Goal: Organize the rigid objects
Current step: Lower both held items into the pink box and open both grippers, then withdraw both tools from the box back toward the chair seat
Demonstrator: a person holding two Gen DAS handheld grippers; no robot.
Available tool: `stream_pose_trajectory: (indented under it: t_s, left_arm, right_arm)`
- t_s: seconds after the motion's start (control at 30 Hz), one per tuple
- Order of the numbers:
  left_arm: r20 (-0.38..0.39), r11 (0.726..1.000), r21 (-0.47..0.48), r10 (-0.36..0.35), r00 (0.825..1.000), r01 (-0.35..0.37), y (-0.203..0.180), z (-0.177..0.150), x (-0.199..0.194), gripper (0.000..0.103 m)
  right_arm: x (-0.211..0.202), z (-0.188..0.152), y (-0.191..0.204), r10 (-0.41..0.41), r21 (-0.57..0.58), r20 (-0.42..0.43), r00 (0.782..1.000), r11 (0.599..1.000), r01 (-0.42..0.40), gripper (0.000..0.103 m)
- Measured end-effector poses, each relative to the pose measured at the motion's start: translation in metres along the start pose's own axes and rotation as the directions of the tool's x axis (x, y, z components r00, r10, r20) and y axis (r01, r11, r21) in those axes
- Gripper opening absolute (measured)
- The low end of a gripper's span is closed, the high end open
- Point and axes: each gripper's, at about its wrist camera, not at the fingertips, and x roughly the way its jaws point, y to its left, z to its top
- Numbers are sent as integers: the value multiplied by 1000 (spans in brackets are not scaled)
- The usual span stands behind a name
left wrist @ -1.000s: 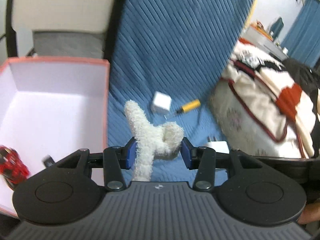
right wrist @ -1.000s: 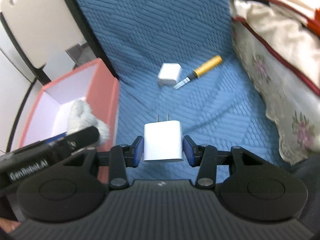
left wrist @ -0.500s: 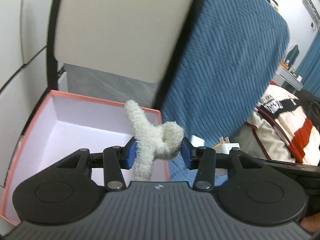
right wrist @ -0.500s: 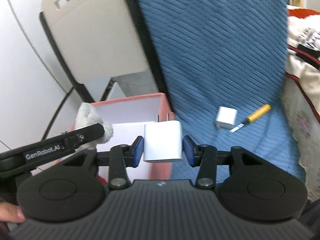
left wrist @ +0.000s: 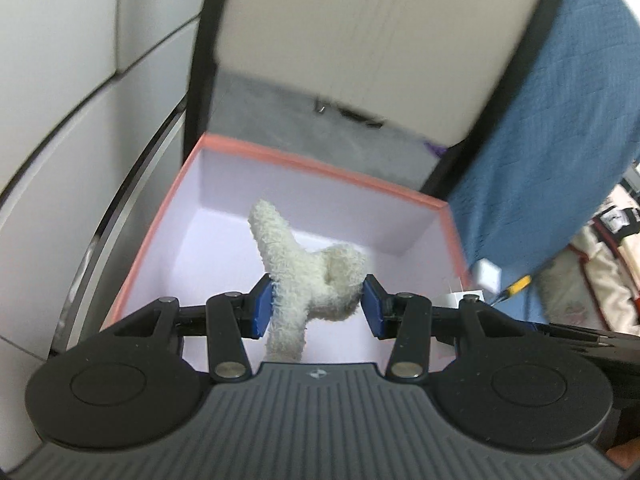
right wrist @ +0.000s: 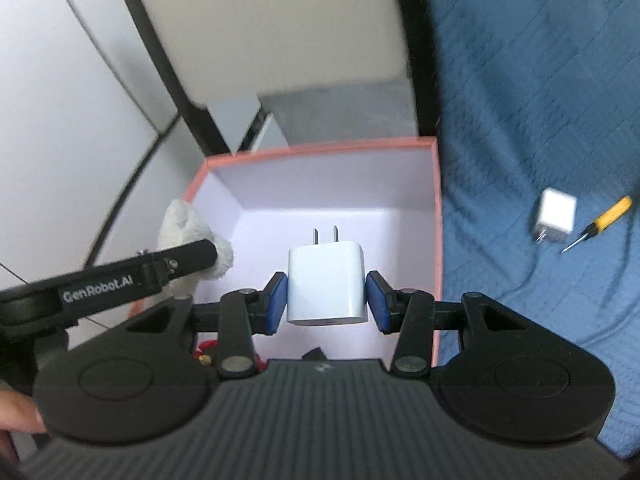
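Above pink box [right wrist: 437,216]: "GenRobot.AI" left gripper [left wrist: 316,306] clamps plush [left wrist: 308,276]; right gripper [right wrist: 327,298] clamps charger [right wrist: 326,284].

Both tools moved over pink box [right wrist: 438,216] (from blue bedspread)

Lighting: soft, even, indoor; no hard shadows. Brightest patch: pale floor of pink box [right wrist: 340,208], right-wrist view. Blur: motion smear on blue quilt [left wrist: 552,128] toward 2 o'clock, left-wrist view. Distortion: fisheye bowing of wall panels [right wrist: 60,128] at 9 o'clock.
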Motion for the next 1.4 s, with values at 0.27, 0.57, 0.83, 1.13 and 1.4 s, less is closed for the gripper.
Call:
stream_pose_trajectory:
  t_s: [0.27, 0.57, 0.83, 1.13, 1.4]
  left_arm:
    - [-108, 1000, -13, 18, 994, -19, 36, -9, 41, 52]
    - [-162, 1000, -7, 29, 986, -30, 43, -12, 66, 54]
    - [-107, 999, 4, 41, 993, -41, 32, -9, 41, 56]
    - [17, 999, 24, 23, 1000, -23, -9, -1, -19, 56]
    - [79, 996, 90, -28, 997, 21, -66, -12, -55, 61]
  right_arm:
    - [57, -14, 9, -35, -18, -95, 995, 999, 34, 45]
    - [73, -15, 14, -49, -26, -123, 991, 999, 46, 44]
    - [42, -7, 15, -6, -28, -67, 998, 1000, 4, 44]
    - [-28, 8, 8, 22, -65, 59, 998, 998, -18, 44]
    - [-90, 6, -15, 24, -67, 159, 987, 998, -14, 44]
